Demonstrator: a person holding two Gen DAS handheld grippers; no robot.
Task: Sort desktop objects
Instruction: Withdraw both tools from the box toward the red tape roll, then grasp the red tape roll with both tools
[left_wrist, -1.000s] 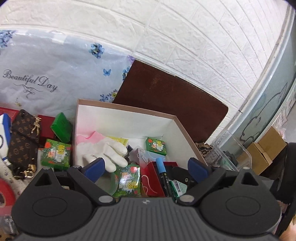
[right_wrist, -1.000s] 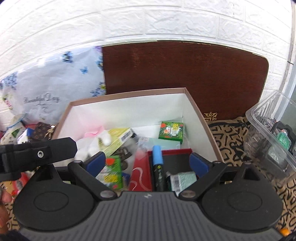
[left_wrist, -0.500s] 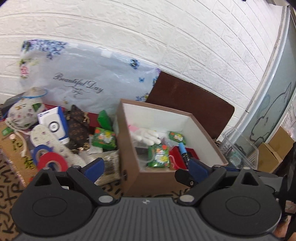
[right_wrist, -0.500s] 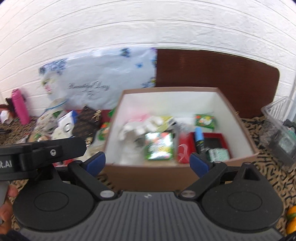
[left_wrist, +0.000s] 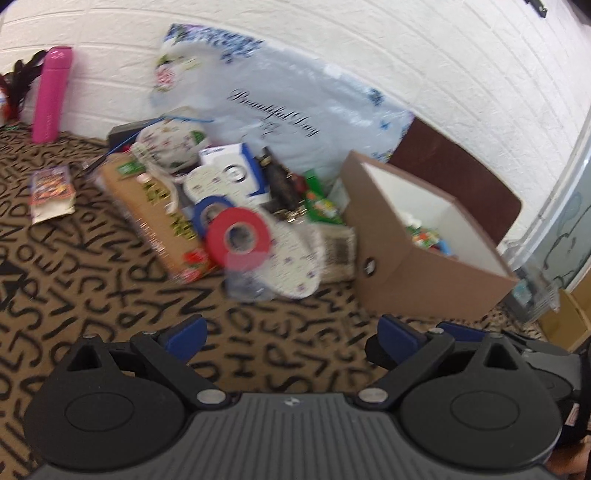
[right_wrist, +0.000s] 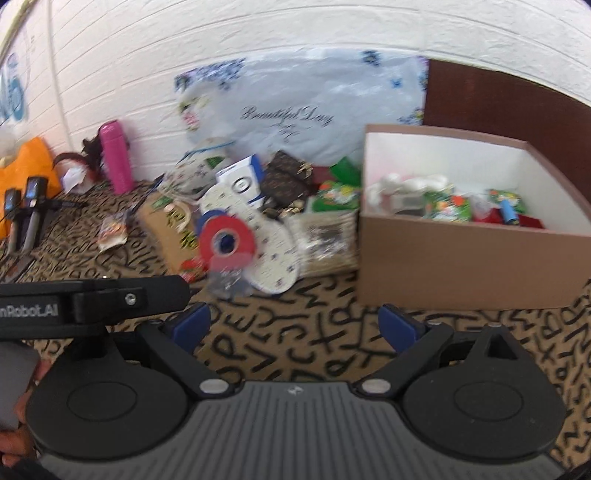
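Both grippers, left (left_wrist: 288, 328) and right (right_wrist: 293, 319), are hovering agape and empty as we are eyeing the red tape roll (right_wrist: 227, 240), likely light and stiff, best pinched across its rim.

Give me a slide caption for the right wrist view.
Open right gripper faces a part-filled cardboard box and a desktop pile topped by red tape.

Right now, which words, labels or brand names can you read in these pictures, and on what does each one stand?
"Beautiful Day": on the white flowered bag against the wall.
"nRobot.AI", cut off at the edge: on the black bar of the left gripper.
Tablecloth: loose black letters, no words.
Green packets and brown card: print too blurred.
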